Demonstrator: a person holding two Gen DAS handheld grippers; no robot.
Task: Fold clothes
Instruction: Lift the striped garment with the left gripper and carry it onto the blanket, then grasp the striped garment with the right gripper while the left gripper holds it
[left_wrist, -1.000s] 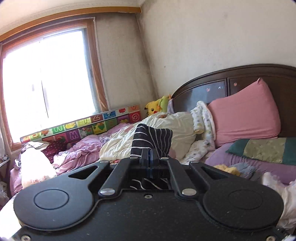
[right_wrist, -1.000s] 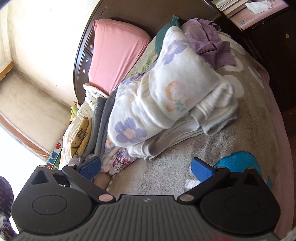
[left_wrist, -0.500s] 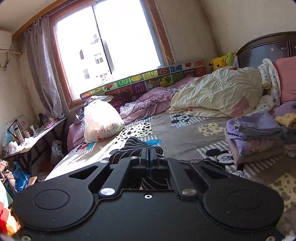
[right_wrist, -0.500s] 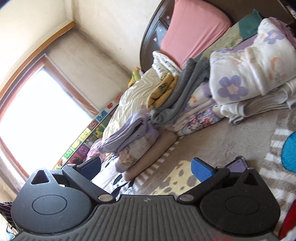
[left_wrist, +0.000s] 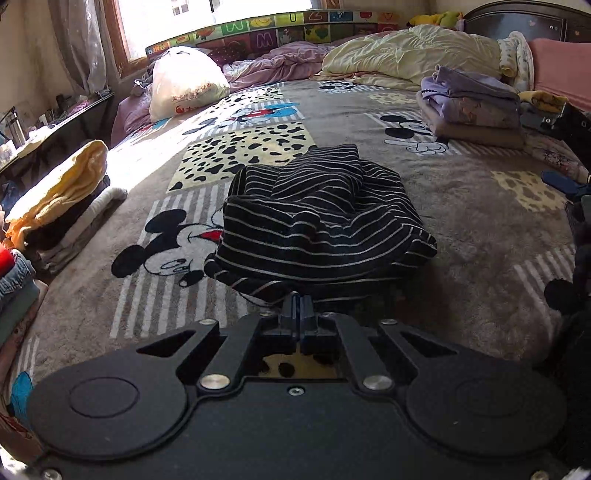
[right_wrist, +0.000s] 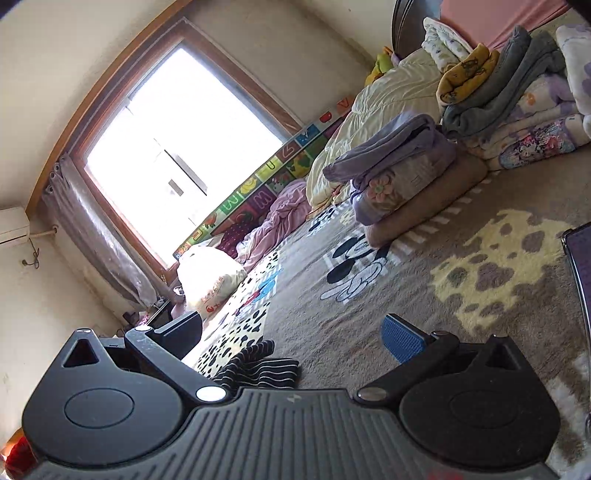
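Left wrist view: my left gripper (left_wrist: 300, 306) has its two fingers pressed together on the near hem of the black striped garment (left_wrist: 321, 218), pinching that edge just above the blanket (left_wrist: 480, 206). The garment lies bunched in a rumpled heap on the middle of the grey cartoon-mouse blanket that covers the bed, its far end reaching toward the yellow spotted patch (left_wrist: 247, 147). Toward the head of the bed, near the right edge, a folded lilac stack (left_wrist: 472, 103) sits on a tan cushion. Behind it a cream quilt (left_wrist: 410, 55) is piled against the dark headboard (left_wrist: 532, 18). At the far left corner a white plastic bag (left_wrist: 184, 81) rests beside the window side, and along the left edge of the bed a yellow and white pile of clothes (left_wrist: 62, 192) is stacked. At the right edge of this view the blue pad of my other gripper shows.

In the right wrist view my right gripper (right_wrist: 291, 332) is spread wide, holding nothing, its blue finger pad (right_wrist: 402, 338) hovering over the blanket. One end of the striped garment lies just below and between its fingers, near the left one, not touching either as far as I can tell. The lilac stack and a taller heap of grey, yellow and flowered bedding (right_wrist: 517, 92) lie beyond, toward the headboard end.
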